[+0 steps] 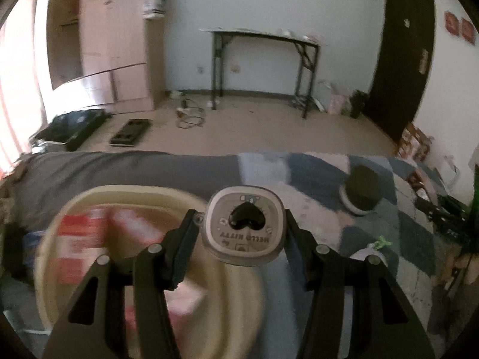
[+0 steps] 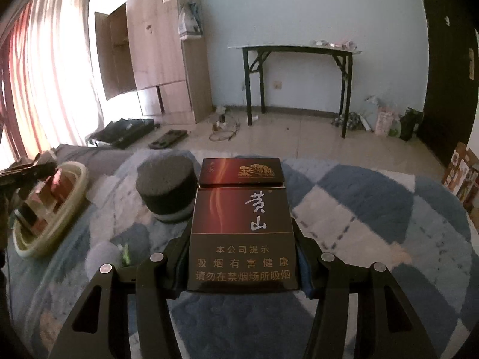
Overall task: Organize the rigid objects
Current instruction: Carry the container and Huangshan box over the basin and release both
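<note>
My left gripper [image 1: 242, 220] is shut on a small grey square Hello Kitty case [image 1: 244, 227] with a black heart on its lid, held above the right rim of a cream oval basket [image 1: 155, 196]. The basket holds red and pink boxes [image 1: 77, 239], blurred. My right gripper [image 2: 242, 233] is shut on a dark red cigarette pack [image 2: 242, 224] with gold Chinese lettering, held above the blue and white checked blanket [image 2: 359, 209]. The basket also shows at the left of the right wrist view [image 2: 74, 191].
A black round foam puck on a white base [image 2: 166, 191] lies on the blanket, also in the left wrist view [image 1: 363, 191]. A small white and green item [image 1: 378, 243] lies nearby. Beyond the bed are floor, wardrobe [image 2: 161, 51] and a folding table [image 2: 296, 49].
</note>
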`<state>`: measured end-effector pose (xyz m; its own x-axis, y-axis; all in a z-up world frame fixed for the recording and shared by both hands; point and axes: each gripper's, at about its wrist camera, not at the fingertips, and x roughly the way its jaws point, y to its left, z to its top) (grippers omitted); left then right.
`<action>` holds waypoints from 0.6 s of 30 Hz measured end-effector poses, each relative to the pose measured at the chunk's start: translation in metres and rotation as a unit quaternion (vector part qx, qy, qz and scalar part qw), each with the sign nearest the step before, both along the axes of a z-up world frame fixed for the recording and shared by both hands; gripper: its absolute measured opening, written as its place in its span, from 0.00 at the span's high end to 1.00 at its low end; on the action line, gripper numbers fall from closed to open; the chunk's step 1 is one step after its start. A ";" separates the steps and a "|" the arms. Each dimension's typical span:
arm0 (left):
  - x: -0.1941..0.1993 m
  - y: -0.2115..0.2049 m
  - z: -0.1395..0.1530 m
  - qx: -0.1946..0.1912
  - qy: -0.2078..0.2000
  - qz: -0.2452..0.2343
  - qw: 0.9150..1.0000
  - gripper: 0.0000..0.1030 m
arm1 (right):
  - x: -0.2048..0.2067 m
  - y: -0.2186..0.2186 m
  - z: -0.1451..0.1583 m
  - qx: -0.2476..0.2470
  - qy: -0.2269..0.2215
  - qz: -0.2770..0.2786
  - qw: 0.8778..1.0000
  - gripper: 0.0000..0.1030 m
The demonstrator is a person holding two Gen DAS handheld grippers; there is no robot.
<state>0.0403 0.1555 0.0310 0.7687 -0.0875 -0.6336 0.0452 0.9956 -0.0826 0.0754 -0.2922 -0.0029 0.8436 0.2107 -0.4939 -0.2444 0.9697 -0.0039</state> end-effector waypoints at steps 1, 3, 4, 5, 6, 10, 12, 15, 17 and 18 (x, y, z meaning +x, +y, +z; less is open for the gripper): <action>-0.007 0.018 0.005 0.000 -0.002 0.019 1.000 0.45 | -0.006 0.004 0.004 -0.009 -0.006 -0.002 1.000 0.47; -0.015 0.050 0.009 0.009 -0.002 0.066 0.998 0.45 | -0.025 0.025 0.014 -0.027 -0.022 0.024 0.999 0.47; -0.020 0.067 0.009 0.009 0.000 0.094 0.996 0.45 | -0.035 0.039 0.019 -0.034 -0.027 0.041 0.998 0.47; -0.024 0.081 0.007 0.004 0.003 0.110 0.994 0.45 | -0.044 0.057 0.024 -0.038 -0.028 0.065 0.997 0.47; -0.026 0.091 0.006 -0.001 0.006 0.119 0.993 0.45 | -0.050 0.073 0.026 -0.036 -0.025 0.089 0.995 0.47; -0.030 0.113 -0.003 -0.007 0.019 0.149 0.989 0.45 | -0.055 0.154 0.017 -0.043 0.021 0.199 0.979 0.47; -0.027 0.115 -0.009 0.000 0.028 0.158 0.987 0.45 | -0.052 0.202 0.006 -0.060 0.040 0.246 0.967 0.47; -0.021 0.121 -0.024 -0.017 0.038 0.164 0.986 0.45 | -0.048 0.260 -0.007 -0.081 0.058 0.294 0.951 0.47; -0.014 0.125 -0.035 -0.021 0.049 0.176 0.983 0.45 | -0.042 0.289 -0.016 -0.097 0.066 0.310 0.943 0.47; -0.012 0.131 -0.039 -0.025 0.052 0.183 0.981 0.45 | -0.040 0.299 -0.019 -0.100 0.070 0.316 0.941 0.47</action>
